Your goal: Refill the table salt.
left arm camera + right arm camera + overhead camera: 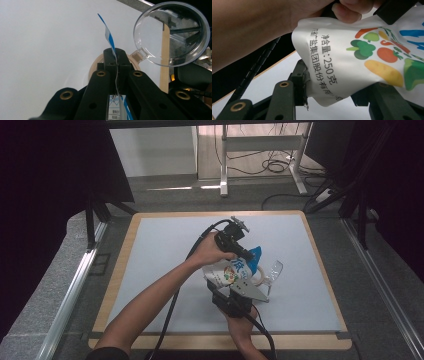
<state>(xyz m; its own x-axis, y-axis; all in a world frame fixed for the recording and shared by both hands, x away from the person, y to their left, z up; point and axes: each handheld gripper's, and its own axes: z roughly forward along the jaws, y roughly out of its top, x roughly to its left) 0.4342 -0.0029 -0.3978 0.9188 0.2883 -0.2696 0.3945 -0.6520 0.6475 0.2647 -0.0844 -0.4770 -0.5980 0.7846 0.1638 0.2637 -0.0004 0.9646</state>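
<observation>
A white bag [234,270] with a blue top and a vegetable print hangs between both grippers above the table. My left gripper [250,256] pinches its blue top edge [110,40], jaws shut [116,56] on the thin film. My right gripper [227,282] grips the bag's bottom corner [352,57] from below, and its jaws [337,85] press on either side of the bag. Just past the bag stands a small jar with a beige rim [95,65] and a hinged clear lid [172,32] swung open, seen in the high view to the right of the bag [274,270].
The grey mat [165,250] lies on a wooden-edged table [125,250]. A desk frame [224,165] and floor cables [272,166] stand behind it. Metal rails [70,295] run along both sides. Dark curtains [50,170] hang at left and right.
</observation>
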